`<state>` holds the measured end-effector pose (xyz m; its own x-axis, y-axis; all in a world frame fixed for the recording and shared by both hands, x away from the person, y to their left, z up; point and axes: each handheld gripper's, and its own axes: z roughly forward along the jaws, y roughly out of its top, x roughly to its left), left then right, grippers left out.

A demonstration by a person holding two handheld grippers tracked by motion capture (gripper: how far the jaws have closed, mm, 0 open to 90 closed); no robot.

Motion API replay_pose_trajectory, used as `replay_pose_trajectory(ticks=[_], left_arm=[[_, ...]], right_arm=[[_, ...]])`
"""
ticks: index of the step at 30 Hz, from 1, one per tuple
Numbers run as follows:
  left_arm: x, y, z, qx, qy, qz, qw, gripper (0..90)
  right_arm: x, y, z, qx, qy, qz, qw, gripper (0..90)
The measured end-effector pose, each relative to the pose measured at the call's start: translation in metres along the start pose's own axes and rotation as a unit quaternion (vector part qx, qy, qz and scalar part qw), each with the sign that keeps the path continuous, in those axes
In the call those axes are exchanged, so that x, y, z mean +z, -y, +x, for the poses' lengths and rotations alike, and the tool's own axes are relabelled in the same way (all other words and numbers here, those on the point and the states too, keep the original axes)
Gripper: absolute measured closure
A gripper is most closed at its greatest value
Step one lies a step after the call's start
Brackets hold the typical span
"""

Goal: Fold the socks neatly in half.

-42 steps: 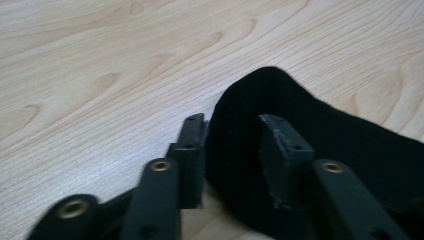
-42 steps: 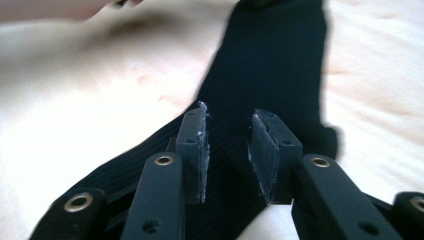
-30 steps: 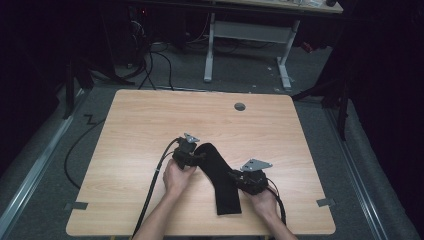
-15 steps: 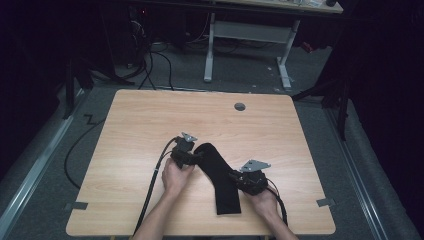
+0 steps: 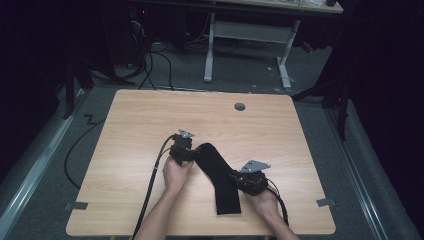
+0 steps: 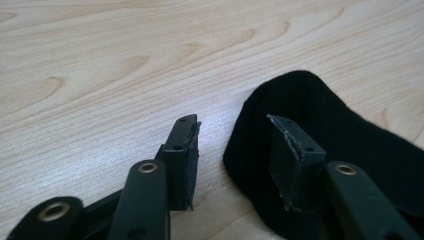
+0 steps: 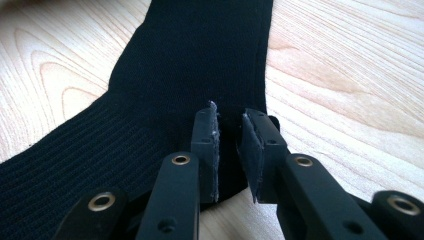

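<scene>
A black sock [image 5: 220,177] lies bent on the table's [image 5: 125,150] near half. The right gripper [image 7: 230,150] pinches its heel edge with jaws nearly closed; the left gripper [image 6: 232,150], jaws half open and just been closing, straddles the toe without gripping. Folding looks barely begun.

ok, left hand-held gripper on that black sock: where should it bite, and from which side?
Probably the rounded end of the black sock, which lies flat on the wooden table at the near left. Come in low from the bare wood, along the tabletop, so one jaw slides under the edge. The left hand-held gripper already straddles that edge, jaws just closing, not yet pressing.
</scene>
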<state>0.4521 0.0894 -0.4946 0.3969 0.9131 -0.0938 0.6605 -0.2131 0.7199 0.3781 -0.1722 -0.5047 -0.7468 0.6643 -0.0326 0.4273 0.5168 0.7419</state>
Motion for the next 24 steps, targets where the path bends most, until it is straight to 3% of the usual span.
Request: replay_pose_trajectory(ticks=[2, 6, 10, 12, 16, 24], left_arm=[[0.003, -0.002, -0.002, 0.024, -0.006, 0.012, 0.9996, 58.3], [0.007, -0.008, -0.007, 0.034, 0.000, 0.027, 0.9990, 61.5], [0.008, -0.009, -0.008, 0.041, 0.016, 0.027, 0.9986, 73.2], [0.008, -0.008, -0.010, 0.042, 0.019, 0.025, 0.9986, 79.7], [0.008, -0.010, -0.006, 0.026, 0.029, 0.026, 0.9989, 82.9], [-0.003, -0.013, -0.008, 0.038, 0.035, 0.004, 0.9987, 83.8]], right_arm=[[0.000, 0.000, 0.000, -0.001, 0.002, 0.000, 1.0000, 76.7], [0.000, 0.003, 0.000, 0.006, 0.001, -0.009, 0.9999, 76.9], [0.000, 0.003, 0.001, 0.002, 0.002, -0.007, 1.0000, 77.0], [0.000, 0.003, 0.001, -0.001, 0.002, -0.007, 1.0000, 77.0], [0.000, 0.003, 0.001, 0.000, 0.002, -0.007, 1.0000, 77.1], [0.000, 0.003, 0.001, -0.002, 0.004, -0.006, 1.0000, 77.2]])
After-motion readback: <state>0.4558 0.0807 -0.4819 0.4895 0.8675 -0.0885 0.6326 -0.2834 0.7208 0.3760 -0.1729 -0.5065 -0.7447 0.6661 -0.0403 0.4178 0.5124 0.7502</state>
